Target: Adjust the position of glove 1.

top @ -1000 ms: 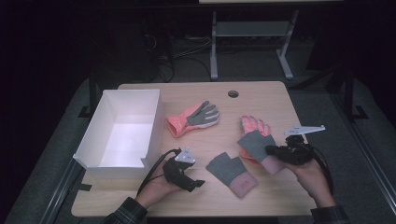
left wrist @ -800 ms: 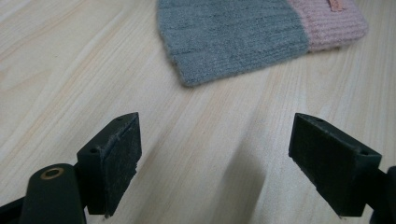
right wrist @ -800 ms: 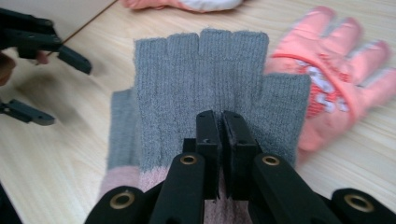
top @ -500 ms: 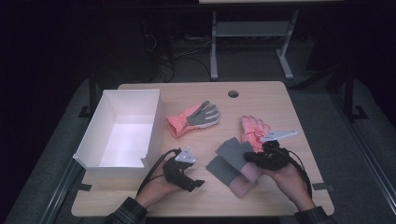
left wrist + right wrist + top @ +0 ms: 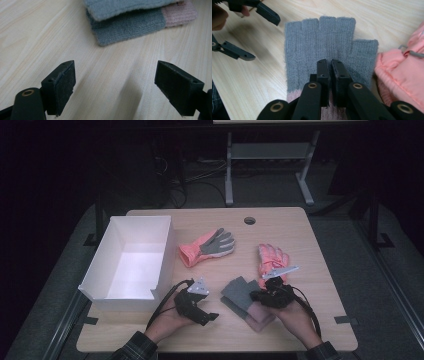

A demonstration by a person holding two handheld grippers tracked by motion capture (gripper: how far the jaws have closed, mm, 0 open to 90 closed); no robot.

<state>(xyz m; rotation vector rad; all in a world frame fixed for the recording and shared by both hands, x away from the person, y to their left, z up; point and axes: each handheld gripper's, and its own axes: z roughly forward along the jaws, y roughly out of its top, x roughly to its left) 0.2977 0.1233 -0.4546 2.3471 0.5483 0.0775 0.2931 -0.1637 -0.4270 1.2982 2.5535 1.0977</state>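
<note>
Right gripper (image 5: 330,65) was pinched nearly flat on the top grey knit fingerless glove with a pink cuff (image 5: 329,47), a fold of its palm nipped between the 2 pads. That glove lay over its twin, the 2nd grey knit glove (image 5: 231,306), w/ the cuffs toward me and the stubby finger ends pointing away and left across the pale wooden table (image 5: 310,250). In the high view the pair sat near the front edge, between my 2 hands, the right gripper (image 5: 260,296) over it.

Left gripper (image 5: 212,316) sat low just left of the stack w/ jaws wide apart and nothing in them; the lower glove's edge (image 5: 130,31) lay just ahead of its tips, not touching. So the left was the near, free tool.

Long axis of the stack ran from me out toward the far left, i.e. roughly pointing at the white open cardboard box (image 5: 125,290), which stood at the table's left side beyond my left hand. Any carry to the box would go leftward, past the left gripper.

Other things: 1 coral padded glove (image 5: 272,260) lay just behind the right gripper, touching the grey stack's right side, and 1 coral glove with a grey palm (image 5: 207,246) lay mid-table, apart from both tools.
</note>
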